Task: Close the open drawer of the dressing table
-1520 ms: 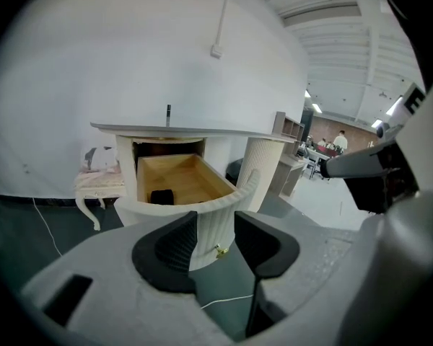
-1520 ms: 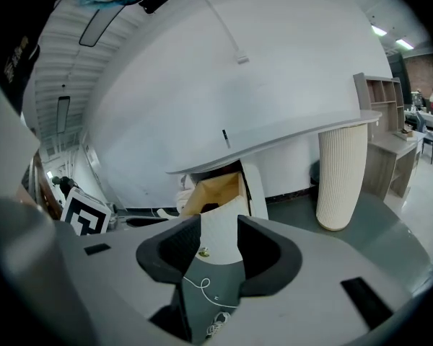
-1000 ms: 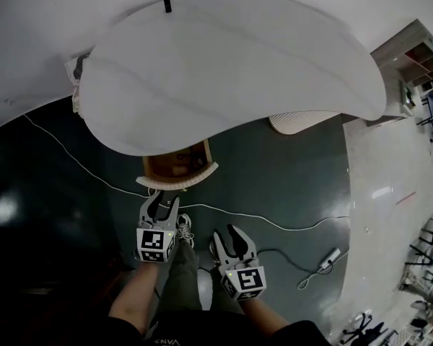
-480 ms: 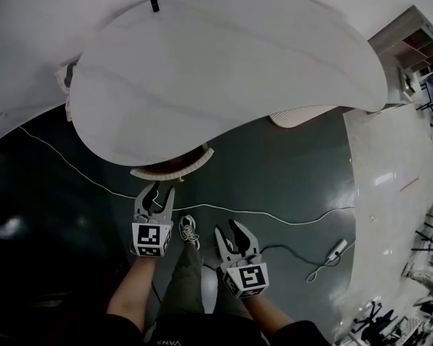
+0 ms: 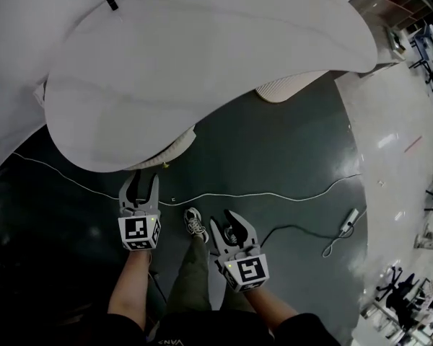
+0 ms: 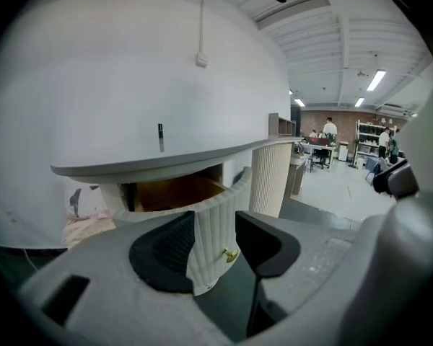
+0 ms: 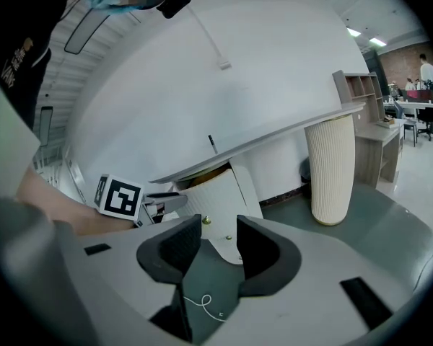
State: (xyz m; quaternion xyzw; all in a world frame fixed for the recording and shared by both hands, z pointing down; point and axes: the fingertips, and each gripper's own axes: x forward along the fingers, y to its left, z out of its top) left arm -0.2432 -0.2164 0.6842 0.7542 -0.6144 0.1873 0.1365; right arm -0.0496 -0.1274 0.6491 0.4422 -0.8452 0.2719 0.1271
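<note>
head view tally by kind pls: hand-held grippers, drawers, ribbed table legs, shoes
hand-held grippers: 2 (left hand-held gripper, right hand-held gripper)
drawer: 1
ribbed table leg: 1
shoe: 1
total: 5

Dim head view with strong fisheye bending, straight lines bowing towards the edges. The white tabletop (image 5: 202, 63) reads flat pale grey. The dark floor (image 5: 274, 150) is murky with a faint sheen, while the pale floor (image 5: 397, 143) at right carries small glare patches. Both gripper views are brighter, circular and ringed by black vignetting. Ceiling strip lights (image 6: 376, 80) glow at upper right of the left gripper view. The drawer (image 6: 173, 192) interior sits in shadow under the top. The left gripper (image 6: 215, 240) and right gripper (image 7: 220, 240) loom soft-edged close to the lens.
</note>
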